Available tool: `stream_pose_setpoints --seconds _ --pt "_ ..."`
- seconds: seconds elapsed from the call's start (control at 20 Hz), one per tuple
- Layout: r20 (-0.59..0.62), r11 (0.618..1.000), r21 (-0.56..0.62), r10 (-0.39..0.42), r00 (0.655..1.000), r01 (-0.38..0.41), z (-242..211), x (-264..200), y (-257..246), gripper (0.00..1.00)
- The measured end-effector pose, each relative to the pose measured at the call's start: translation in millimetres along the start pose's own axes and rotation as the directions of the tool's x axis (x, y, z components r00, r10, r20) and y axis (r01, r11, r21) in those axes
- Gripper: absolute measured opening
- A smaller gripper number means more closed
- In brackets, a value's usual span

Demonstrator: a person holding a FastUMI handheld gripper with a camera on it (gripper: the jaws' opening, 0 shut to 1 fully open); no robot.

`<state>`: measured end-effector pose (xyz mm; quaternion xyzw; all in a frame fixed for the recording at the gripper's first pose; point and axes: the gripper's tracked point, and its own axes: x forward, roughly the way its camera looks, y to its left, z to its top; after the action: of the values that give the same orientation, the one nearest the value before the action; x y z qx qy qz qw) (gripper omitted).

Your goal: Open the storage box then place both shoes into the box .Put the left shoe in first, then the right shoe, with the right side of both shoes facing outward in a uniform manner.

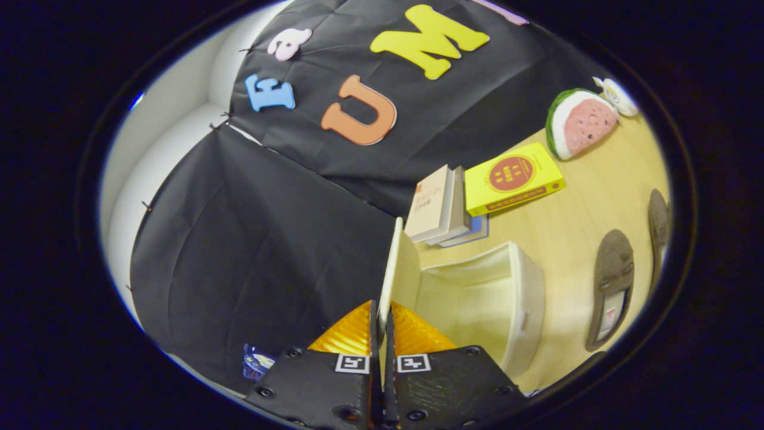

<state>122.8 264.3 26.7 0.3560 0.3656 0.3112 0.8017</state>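
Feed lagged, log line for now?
fingers: shut on box lid | box: open, empty | shoes: on table

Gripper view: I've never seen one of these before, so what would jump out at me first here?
Probably the gripper itself: its fingers are pinched on the raised lid of a cream storage box, which stands open just ahead. Next, the watermelon-slice plush far across the wooden table, with a bright yellow book nearer. Two dark shoes lie beside the box.
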Motion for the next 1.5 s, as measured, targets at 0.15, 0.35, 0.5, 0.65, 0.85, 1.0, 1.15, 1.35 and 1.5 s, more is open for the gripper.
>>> stream_pose_setpoints --seconds 0.15,0.35,0.5,0.65,0.85,1.0,1.15,1.35,1.5 --pt "-0.004 0.999 -0.027 0.038 0.999 -0.038 -8.5 19.9 32.0 0.02" --pt "-0.025 0.997 0.0 0.076 0.997 -0.076 -14.9 51.5 62.2 0.02" --pt "-0.065 0.996 0.0 0.089 0.994 -0.09 -21.9 81.9 83.0 0.05" --pt "-0.065 0.993 0.005 0.115 0.991 -0.115 -23.9 97.7 102.7 0.05" --pt "-0.062 0.984 0.048 0.175 0.983 -0.172 -23.6 116.7 125.5 0.17" --pt "-0.028 0.949 0.065 0.31 0.95 -0.308 -15.9 105.8 160.3 0.42" --pt "0.003 0.953 -0.013 0.304 0.953 -0.304 -10.3 87.2 159.2 0.67" --pt "0.101 0.979 -0.149 0.155 0.983 -0.139 5.4 73.1 120.3 0.86" --pt "0.131 0.975 -0.218 0.071 0.989 -0.041 7.8 64.2 89.4 0.92"
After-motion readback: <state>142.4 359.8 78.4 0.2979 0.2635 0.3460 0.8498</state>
